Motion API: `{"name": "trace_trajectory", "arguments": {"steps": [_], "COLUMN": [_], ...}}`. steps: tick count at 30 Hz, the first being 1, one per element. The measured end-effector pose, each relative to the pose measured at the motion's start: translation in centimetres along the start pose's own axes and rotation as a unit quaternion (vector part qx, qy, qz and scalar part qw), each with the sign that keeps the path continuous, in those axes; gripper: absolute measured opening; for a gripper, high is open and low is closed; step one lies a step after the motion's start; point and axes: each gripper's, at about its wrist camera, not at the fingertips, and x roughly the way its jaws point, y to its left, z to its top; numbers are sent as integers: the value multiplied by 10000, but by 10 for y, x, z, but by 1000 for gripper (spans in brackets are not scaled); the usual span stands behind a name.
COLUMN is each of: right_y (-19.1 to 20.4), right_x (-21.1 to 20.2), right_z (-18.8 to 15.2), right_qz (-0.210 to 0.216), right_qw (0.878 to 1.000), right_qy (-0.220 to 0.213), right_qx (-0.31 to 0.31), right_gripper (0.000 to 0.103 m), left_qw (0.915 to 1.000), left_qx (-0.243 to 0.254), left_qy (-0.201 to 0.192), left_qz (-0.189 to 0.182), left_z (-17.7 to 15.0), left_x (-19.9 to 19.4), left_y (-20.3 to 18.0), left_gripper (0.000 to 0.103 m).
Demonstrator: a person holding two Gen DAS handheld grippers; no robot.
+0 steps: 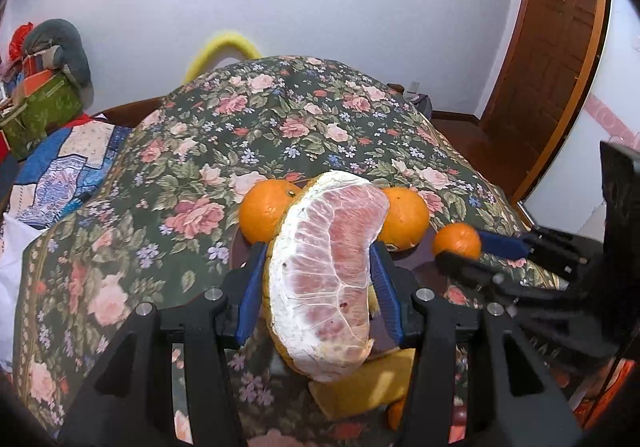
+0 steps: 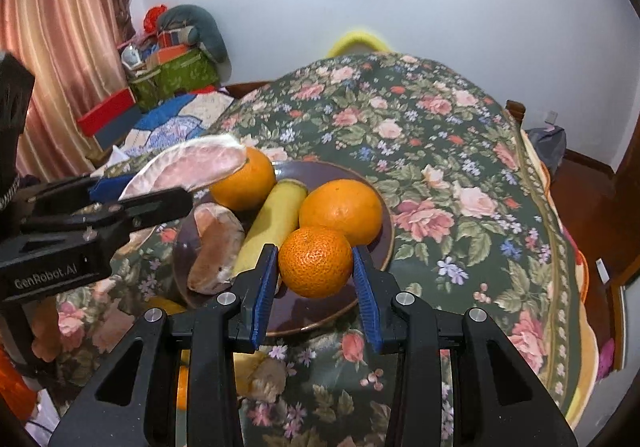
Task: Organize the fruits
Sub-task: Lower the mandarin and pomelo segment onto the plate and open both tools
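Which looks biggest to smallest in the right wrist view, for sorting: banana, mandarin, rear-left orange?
1. Banana, longest.
2. and 3. Unsure: the mandarin in the right gripper is nearer, so it looks about like the rear-left orange.

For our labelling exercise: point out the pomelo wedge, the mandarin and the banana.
pomelo wedge (image 1: 332, 271), left wrist view, pink flesh.
mandarin (image 2: 315, 262), right wrist view, front peel.
banana (image 2: 276, 217), right wrist view, middle.

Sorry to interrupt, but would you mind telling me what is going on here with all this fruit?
A person with two handheld grippers is gathering fruit onto a dark plate on a floral bedspread. The left gripper grips a peeled pomelo wedge; the right gripper grips a small mandarin over the plate. Two oranges, a banana and another pomelo piece already lie there.
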Motion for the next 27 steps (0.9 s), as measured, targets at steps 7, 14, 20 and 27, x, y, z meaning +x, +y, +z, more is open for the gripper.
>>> {"name": "trace_trajectory", "arguments": {"steps": [7,14,20,27], "right_y": [-7,-7,-8,-9], "right_x": [19,26,27,20], "right_z": [-5,-5,-5,-3], "right_qz": [40,87,102,74], "right_qw": [9997,9996,9995,9996], "right_qy": [207,245,258,208], "right_qx": [118,130,163,188], "right_gripper": [35,35,35,45], "left_qw": [9998,9994,9993,9995], "left_qx": [35,70,53,-117], "left_qy": [179,311,329,256], "left_qz": [-20,121,143,157], "left_z": [4,6,5,5], "left_x": [28,45,48,33], "left_y": [-2,-1,0,6], "left_gripper": [50,50,51,58]}}
